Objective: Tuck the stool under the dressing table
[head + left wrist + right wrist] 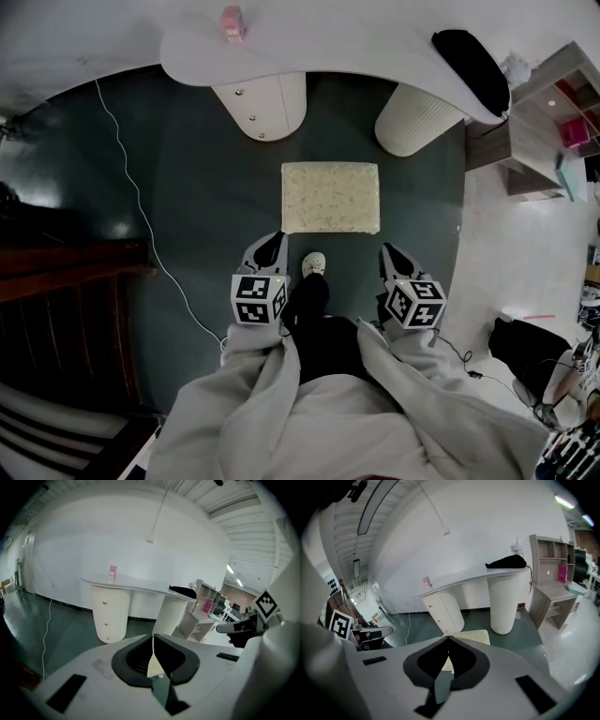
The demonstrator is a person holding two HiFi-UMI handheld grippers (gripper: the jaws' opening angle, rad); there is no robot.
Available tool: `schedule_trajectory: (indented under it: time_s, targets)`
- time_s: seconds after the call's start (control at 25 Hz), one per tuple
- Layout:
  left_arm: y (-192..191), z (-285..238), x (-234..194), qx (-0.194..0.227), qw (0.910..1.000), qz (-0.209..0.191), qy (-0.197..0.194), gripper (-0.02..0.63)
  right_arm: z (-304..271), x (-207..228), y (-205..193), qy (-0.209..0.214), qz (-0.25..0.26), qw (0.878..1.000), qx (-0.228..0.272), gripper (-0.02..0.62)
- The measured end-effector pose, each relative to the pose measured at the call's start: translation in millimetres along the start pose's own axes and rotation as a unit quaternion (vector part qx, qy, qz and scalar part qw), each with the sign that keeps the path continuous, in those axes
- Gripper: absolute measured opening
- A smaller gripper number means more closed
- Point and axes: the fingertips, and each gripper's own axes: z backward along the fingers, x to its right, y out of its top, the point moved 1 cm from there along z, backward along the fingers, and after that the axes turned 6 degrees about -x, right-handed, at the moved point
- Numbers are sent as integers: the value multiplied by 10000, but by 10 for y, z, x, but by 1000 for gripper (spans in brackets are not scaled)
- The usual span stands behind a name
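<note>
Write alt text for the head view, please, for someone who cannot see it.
Seen from above, a cream stool stands on dark green floor before a white dressing table, not yet under it. The left gripper and right gripper, both shut, flank a shoe by its near edge.

I see a dark green floor (pixel 187 169) carrying everything here. The cream-topped stool (pixel 330 197) stands on it in front of the dressing table (pixel 356 37), apart from the table's two supports, a rounded drawer pedestal (pixel 262 105) and a ribbed column (pixel 417 119). A thin white cable (pixel 139 208) trails across the floor on the left. On the dressing table I make out a small pink item (pixel 232 22) and a black object (pixel 472 67) near its right end
</note>
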Motion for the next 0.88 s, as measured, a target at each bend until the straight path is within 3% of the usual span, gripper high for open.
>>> schedule_trajectory:
  time_s: [0.4, 0.88]
  targets:
    - [-146, -461, -228, -446, 9988, -81, -172, 20, -614, 99, 97, -63, -4, 9996, -273, 51]
    - [-756, -942, -256, -923, 9954, -27, -256, 20, -1211, 332, -417, 59, 408, 9955, -858, 51]
